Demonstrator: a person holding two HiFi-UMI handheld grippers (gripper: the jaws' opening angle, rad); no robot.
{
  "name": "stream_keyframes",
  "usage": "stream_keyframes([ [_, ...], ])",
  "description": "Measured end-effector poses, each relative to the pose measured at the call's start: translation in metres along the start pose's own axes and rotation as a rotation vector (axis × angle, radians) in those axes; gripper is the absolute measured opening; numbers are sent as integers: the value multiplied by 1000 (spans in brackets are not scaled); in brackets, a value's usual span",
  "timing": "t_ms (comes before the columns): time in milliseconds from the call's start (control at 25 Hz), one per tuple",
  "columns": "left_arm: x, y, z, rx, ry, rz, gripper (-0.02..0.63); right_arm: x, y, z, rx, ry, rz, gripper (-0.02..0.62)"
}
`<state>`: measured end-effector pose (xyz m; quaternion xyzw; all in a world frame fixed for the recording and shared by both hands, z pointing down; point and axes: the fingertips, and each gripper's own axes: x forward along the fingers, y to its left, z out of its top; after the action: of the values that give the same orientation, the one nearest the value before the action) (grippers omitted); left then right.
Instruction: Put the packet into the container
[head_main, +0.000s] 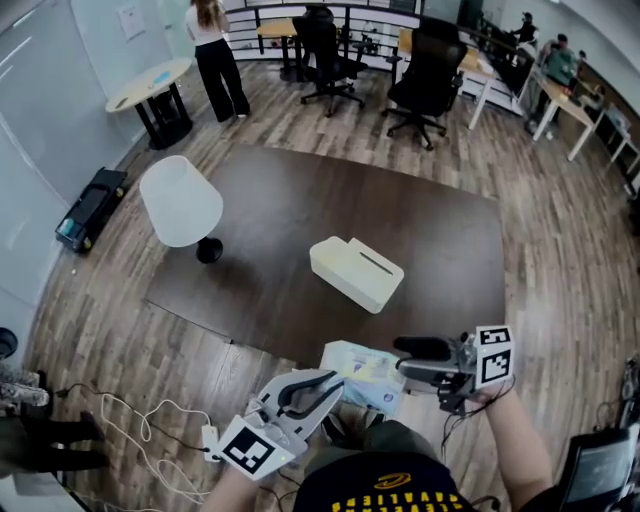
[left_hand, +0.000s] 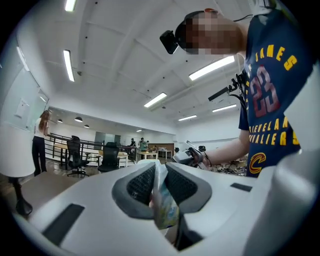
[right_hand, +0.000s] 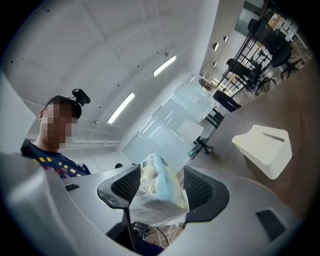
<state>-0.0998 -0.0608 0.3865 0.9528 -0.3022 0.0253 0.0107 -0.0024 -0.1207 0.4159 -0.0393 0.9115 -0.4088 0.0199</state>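
A pale, crinkly plastic packet (head_main: 362, 375) hangs between my two grippers below the near edge of the dark table (head_main: 430, 220), close to my body. My left gripper (head_main: 335, 385) is shut on one thin edge of the packet (left_hand: 165, 206), which is pinched flat between its ribbed pads. My right gripper (head_main: 405, 362) stands wide open around the packet's bulky end (right_hand: 157, 192), with a gap beside one pad. The container, a cream box (head_main: 357, 272) with a slot in its lid, lies on the middle of the table and also shows in the right gripper view (right_hand: 265, 147).
A lamp with a white shade (head_main: 180, 202) stands at the table's left side. White cables and a plug block (head_main: 150, 420) lie on the wooden floor at lower left. Black office chairs (head_main: 430, 70), a round side table (head_main: 150, 85) and a standing person (head_main: 215, 50) are beyond.
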Motion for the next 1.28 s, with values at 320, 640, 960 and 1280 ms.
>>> stream_keyframes([
  [320, 42, 28, -5, 3, 27, -62, 61, 10, -31, -7, 4, 167, 97, 256],
  [640, 94, 73, 3, 51, 41, -32, 61, 6, -77, 43, -86, 147, 68, 160],
  [960, 139, 133, -9, -142, 37, 160, 104, -5, -108, 106, -380, 111, -218, 130],
  [1280, 131, 174, -18, -347, -61, 307, 135, -7, -131, 129, -760, 184, -488, 120],
])
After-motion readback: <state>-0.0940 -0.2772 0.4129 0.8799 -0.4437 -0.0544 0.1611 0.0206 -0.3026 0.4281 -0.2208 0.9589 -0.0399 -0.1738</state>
